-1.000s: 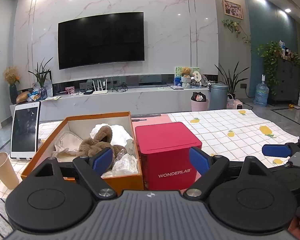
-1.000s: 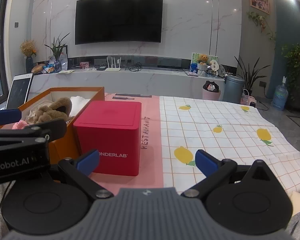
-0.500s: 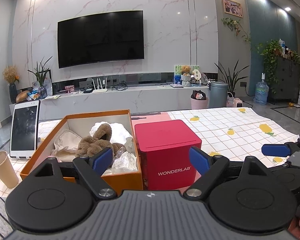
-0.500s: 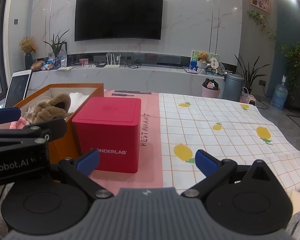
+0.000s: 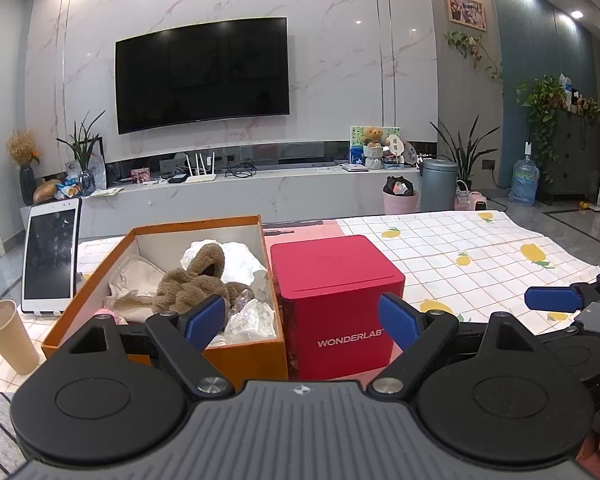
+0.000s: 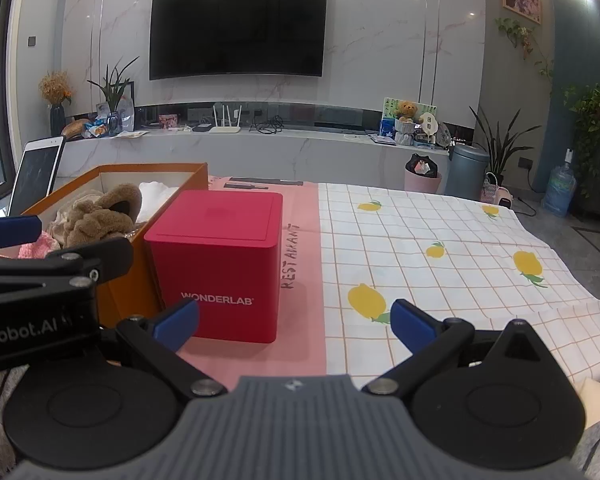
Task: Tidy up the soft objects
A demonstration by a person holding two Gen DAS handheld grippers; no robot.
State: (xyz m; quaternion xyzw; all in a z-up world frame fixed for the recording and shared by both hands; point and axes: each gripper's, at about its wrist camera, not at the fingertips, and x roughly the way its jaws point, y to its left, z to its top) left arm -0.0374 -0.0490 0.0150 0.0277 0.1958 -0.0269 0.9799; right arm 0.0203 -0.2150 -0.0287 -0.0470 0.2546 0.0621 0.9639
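Both grippers hang back from the work with fingers spread and nothing between them. The soft things, a brown plush (image 5: 198, 282), white cloth (image 5: 236, 254) and crinkled plastic (image 5: 250, 316), lie heaped in the orange box (image 5: 168, 352), just ahead of the left gripper (image 5: 302, 316) and toward its left finger (image 5: 204, 318). The red box (image 5: 336, 300) stands straight ahead between those fingers, touching the orange box's wall.

The next pick is probably the plush on top. It is best taken from above, fingers straddling its thickest fold, clear of the plastic, which would drag out with it. The right gripper (image 6: 294, 320) faces bare cloth and could steady the orange box.

The surface wears a lemon-print checked cloth (image 6: 440, 264) with a pink strip. Left of the fingers stand a paper cup (image 5: 6, 336) and a propped tablet (image 5: 52, 256). Beyond are a marble wall and a television (image 5: 202, 74).
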